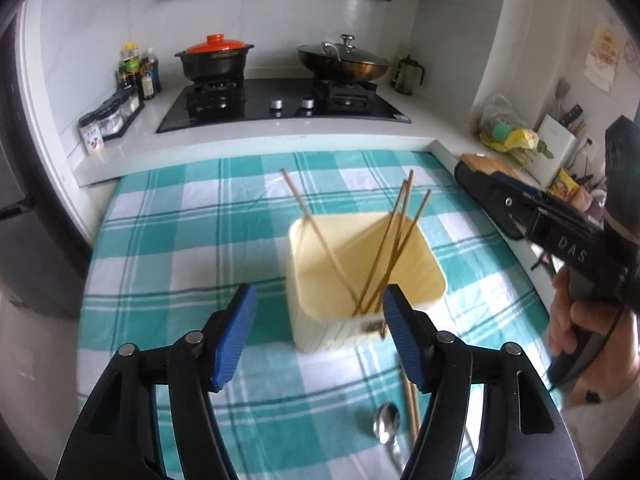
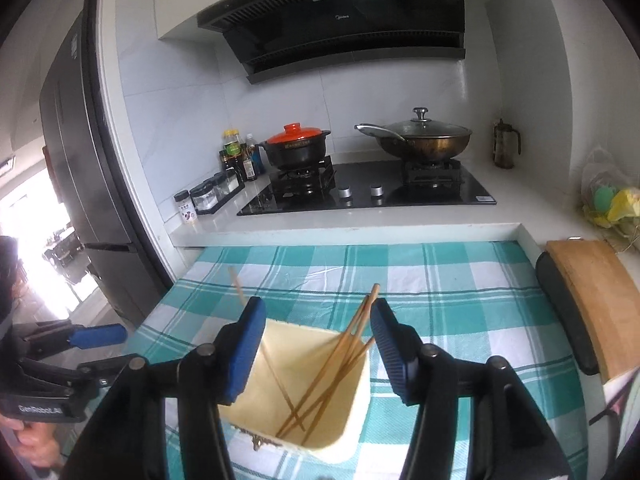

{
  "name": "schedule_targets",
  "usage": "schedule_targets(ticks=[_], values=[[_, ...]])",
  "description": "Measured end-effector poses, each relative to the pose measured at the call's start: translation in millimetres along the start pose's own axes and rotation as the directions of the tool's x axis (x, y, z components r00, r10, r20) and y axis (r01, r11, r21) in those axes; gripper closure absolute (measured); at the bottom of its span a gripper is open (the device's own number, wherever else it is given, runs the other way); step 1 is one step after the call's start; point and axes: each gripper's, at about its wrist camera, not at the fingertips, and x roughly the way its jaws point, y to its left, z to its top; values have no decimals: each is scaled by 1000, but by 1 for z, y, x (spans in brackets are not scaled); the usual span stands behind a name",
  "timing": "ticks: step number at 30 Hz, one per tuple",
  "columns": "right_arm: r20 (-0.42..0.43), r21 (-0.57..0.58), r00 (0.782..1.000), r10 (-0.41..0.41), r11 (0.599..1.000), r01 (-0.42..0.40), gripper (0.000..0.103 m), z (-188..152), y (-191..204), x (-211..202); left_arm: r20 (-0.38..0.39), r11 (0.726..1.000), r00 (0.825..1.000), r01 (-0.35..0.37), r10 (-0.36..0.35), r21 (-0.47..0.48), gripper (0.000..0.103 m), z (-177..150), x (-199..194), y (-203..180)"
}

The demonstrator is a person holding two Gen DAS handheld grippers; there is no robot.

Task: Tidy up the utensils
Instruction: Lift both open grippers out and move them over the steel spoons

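While both hand-held grippers (image 1: pixel 318 332) (image 2: pixel 318 350) gape wide and empty, chopsticks (image 1: pixel 384 256) lean inside the cream holder (image 1: pixel 432 276).

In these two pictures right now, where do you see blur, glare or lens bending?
Left wrist view: the cream holder and chopsticks look soft, and the counter edge curves from the fisheye. Right wrist view: the doorway at left is washed out by daylight, the refrigerator bows strongly, and the holder is slightly soft.
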Motion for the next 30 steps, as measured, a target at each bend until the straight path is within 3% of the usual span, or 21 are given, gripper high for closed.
schedule_targets(ticks=[5,9,13,19,23,26,30], values=[[-53,-88,999,10,996,-14,47,-42,15,-57,-43,995,996,-73,76,71,33,-74,-49,14],[-107,-125,994,33,991,-47,47,-88,21,-104,-54,995,995,-88,90,35,30,-140,-83,20],[-114,-185,993,-26,983,5,47,-142,29,-147,-7,993,994,-113,113,-11,29,-185,-107,8],[-72,-67,997,-10,998,5,47,-208,34,-185,68,998,998,-13,18,-67,23,-219,-111,-32],[-35,-34,997,-71,997,70,47,-241,46,-197,75,995,997,35,-28,-92,23,-233,-107,-56],[-20,-30,993,-118,993,117,47,-257,52,-204,64,992,995,87,-81,-92,23,-244,-108,-71],[-8,-14,989,-146,989,146,47,-257,48,-210,52,997,997,62,-60,-47,22,-254,-108,-82]])
